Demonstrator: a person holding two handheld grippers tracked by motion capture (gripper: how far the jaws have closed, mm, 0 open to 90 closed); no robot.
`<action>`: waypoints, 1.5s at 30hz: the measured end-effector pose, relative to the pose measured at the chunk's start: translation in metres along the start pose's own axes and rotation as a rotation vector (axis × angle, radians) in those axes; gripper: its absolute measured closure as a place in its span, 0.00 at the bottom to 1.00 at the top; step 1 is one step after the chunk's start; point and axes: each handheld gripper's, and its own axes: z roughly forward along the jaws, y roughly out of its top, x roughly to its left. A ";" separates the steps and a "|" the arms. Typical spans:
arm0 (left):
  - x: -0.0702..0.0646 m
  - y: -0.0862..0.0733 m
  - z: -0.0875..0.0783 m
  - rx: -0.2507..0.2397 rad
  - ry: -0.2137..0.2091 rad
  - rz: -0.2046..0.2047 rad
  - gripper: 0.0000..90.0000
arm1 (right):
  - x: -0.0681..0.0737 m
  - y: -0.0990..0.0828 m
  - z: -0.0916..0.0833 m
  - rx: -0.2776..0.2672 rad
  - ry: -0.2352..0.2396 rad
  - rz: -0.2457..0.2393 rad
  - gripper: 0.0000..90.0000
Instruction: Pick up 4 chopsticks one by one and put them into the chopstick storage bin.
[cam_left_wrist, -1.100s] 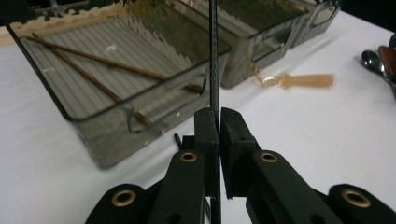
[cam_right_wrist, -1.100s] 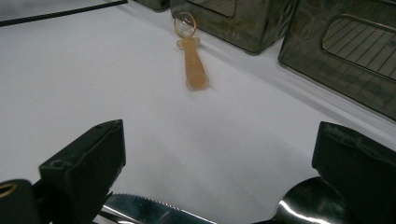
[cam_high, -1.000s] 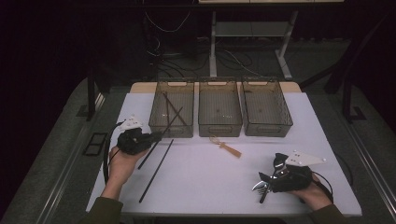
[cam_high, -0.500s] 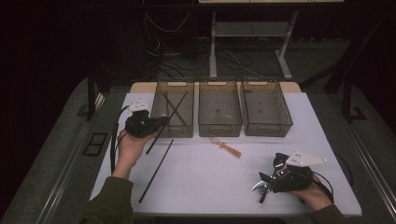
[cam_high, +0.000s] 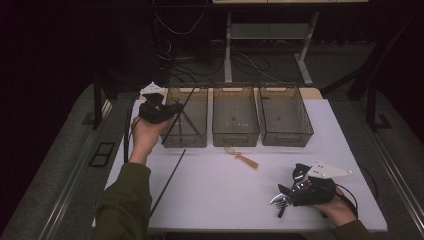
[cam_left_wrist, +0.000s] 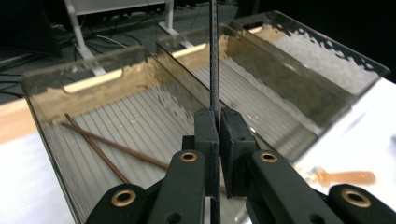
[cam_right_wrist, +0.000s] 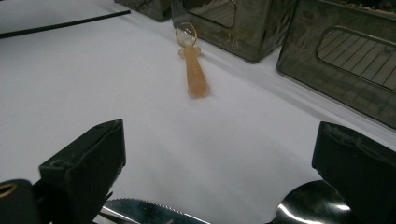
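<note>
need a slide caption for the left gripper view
Left gripper shut on a thin black rod above the smoky bin holding two brown sticks.

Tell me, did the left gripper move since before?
Yes. The left gripper went up the high view, from the table's near-left part to the left bin, carrying a black stick.

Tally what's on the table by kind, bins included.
Bins: 3
Black rods: 2, one clamped in the left gripper
Brown sticks: 2, in a bin
Orange spoon: 1
Metal cutlery by the right gripper: 2 that I can make out
Total: 10
</note>
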 end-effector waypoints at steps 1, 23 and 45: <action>0.002 0.004 0.002 -0.001 0.009 -0.003 0.95 | 0.000 0.000 0.000 -0.005 0.000 0.005 0.03; 0.028 -0.002 0.052 0.082 0.126 -0.012 0.95 | -0.005 0.002 -0.007 -0.045 0.004 0.038 0.03; 0.040 -0.028 0.061 0.165 0.172 -0.053 0.78 | -0.005 0.002 -0.006 -0.046 0.018 0.040 0.03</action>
